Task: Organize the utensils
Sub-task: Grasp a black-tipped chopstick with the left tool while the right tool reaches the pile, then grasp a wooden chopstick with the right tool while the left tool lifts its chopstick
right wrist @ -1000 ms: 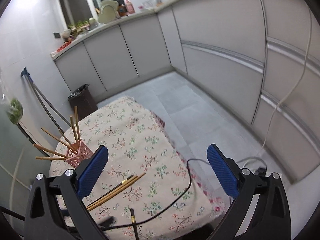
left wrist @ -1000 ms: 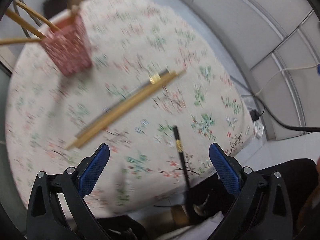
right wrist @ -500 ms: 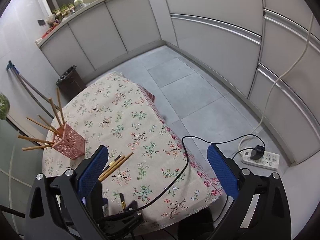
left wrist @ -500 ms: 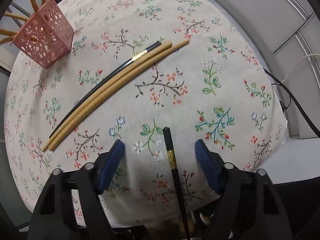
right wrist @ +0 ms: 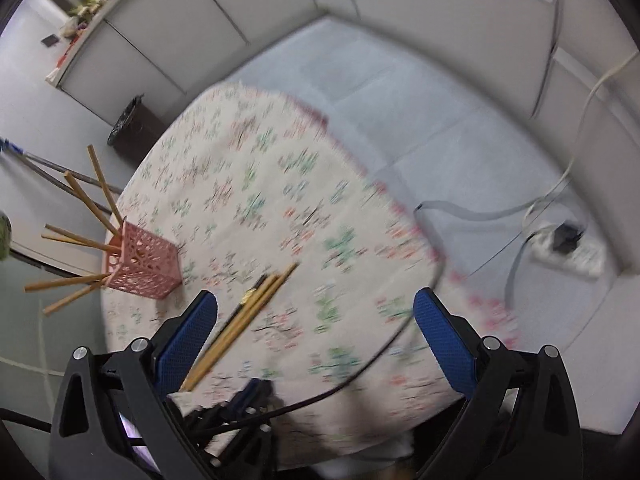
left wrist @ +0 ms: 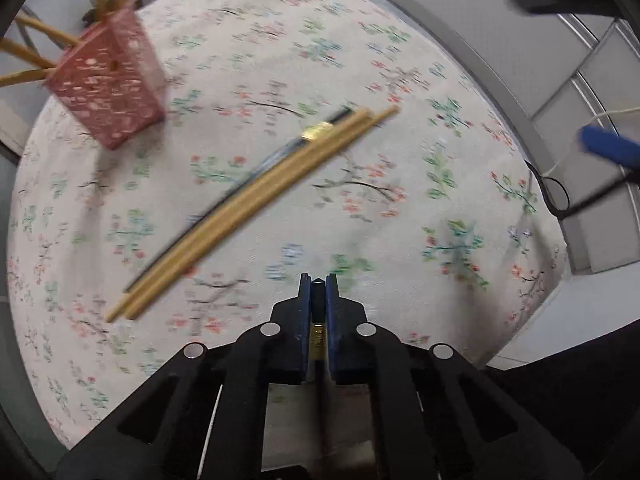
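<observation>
My left gripper (left wrist: 318, 284) is shut on a black chopstick (left wrist: 318, 334) with a gold band, near the front edge of the flowered tablecloth (left wrist: 360, 60); the stick runs back between the pads and under the gripper. Two wooden chopsticks and a second black one (left wrist: 256, 200) lie side by side in the middle of the table. A pink lattice holder (left wrist: 108, 92) with several wooden chopsticks stands at the far left. My right gripper (right wrist: 314, 300) hangs open over the table with nothing between its fingers, the loose chopsticks (right wrist: 248, 312) below its left pad. The holder (right wrist: 140, 264) shows at the left.
A black cable (right wrist: 360, 368) crosses the table's near edge. A power strip (right wrist: 568, 248) with a white lead lies on the grey floor at the right. A dark bin (right wrist: 132, 128) stands beyond the table. Grey cabinets line the walls.
My left jaws have closed from wide open onto the black chopstick at the table's front edge. My right gripper has tipped downward and come lower over the table.
</observation>
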Tool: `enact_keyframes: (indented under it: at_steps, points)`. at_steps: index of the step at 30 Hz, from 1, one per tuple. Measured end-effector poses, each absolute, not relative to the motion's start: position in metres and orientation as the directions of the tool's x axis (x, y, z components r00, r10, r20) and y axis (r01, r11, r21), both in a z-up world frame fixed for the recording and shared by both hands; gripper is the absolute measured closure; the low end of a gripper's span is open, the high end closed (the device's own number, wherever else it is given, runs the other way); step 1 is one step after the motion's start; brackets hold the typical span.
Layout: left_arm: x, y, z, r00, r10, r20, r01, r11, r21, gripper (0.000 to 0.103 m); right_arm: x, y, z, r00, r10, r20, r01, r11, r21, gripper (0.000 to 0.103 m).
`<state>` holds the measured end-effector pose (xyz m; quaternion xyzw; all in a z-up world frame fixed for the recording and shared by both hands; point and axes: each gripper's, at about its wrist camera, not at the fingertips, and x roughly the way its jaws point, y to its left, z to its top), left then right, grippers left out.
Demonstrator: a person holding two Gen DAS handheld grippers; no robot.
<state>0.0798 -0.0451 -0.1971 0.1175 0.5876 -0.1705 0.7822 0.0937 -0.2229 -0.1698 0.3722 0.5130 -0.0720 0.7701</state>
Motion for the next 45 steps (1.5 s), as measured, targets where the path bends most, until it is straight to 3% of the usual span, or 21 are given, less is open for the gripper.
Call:
enact_keyframes:
  at_steps: [3, 5, 8, 11, 16, 20, 25, 28, 36, 45]
  points:
    - [0.082, -0.022, -0.181, 0.280, -0.151, -0.948, 0.387, 0.922, -0.032, 0.097, 0.109, -0.223, -0.200, 0.426, 0.397, -0.813, 0.566, 0.584, 0.582, 0.023]
    - [0.082, -0.011, -0.169, 0.299, -0.175, -0.938, 0.381, 0.923, -0.051, 0.097, 0.117, -0.219, -0.217, 0.401, 0.433, -0.808, 0.614, 0.527, 0.587, 0.038]
    - [0.078, -0.004, -0.151, 0.336, -0.204, -0.919, 0.374, 0.925, -0.069, 0.097, 0.131, -0.212, -0.228, 0.382, 0.435, -0.815, 0.641, 0.511, 0.573, 0.061]
    - [0.074, -0.007, -0.137, 0.361, -0.225, -0.905, 0.371, 0.925, -0.082, 0.097, 0.142, -0.209, -0.233, 0.372, 0.386, -0.844, 0.673, 0.514, 0.531, 0.074]
    - [0.068, -0.008, -0.119, 0.386, -0.253, -0.887, 0.387, 0.917, -0.093, 0.097, 0.155, -0.207, -0.243, 0.340, 0.341, -0.876, 0.715, 0.511, 0.477, 0.080]
    - [0.072, -0.010, -0.113, 0.383, -0.269, -0.884, 0.395, 0.913, -0.107, 0.097, 0.164, -0.203, -0.251, 0.280, 0.267, -0.922, 0.739, 0.553, 0.384, 0.091]
    - [0.072, -0.008, -0.109, 0.394, -0.279, -0.876, 0.402, 0.909, -0.108, 0.097, 0.175, -0.195, -0.249, 0.255, 0.216, -0.943, 0.749, 0.573, 0.334, 0.089]
    - [0.072, -0.004, -0.106, 0.409, -0.274, -0.870, 0.399, 0.911, -0.099, 0.097, 0.174, -0.192, -0.249, 0.264, 0.199, -0.944, 0.734, 0.593, 0.330, 0.092]
    - [0.074, 0.031, -0.079, 0.486, -0.248, -0.838, 0.328, 0.941, -0.087, 0.097, 0.154, -0.199, -0.248, 0.412, 0.281, -0.867, 0.657, 0.568, 0.496, 0.098]
    - [0.068, 0.047, -0.048, 0.563, -0.271, -0.781, 0.297, 0.948, -0.115, 0.097, 0.110, -0.189, -0.162, 0.611, 0.227, -0.758, 0.416, 0.723, 0.552, 0.098]
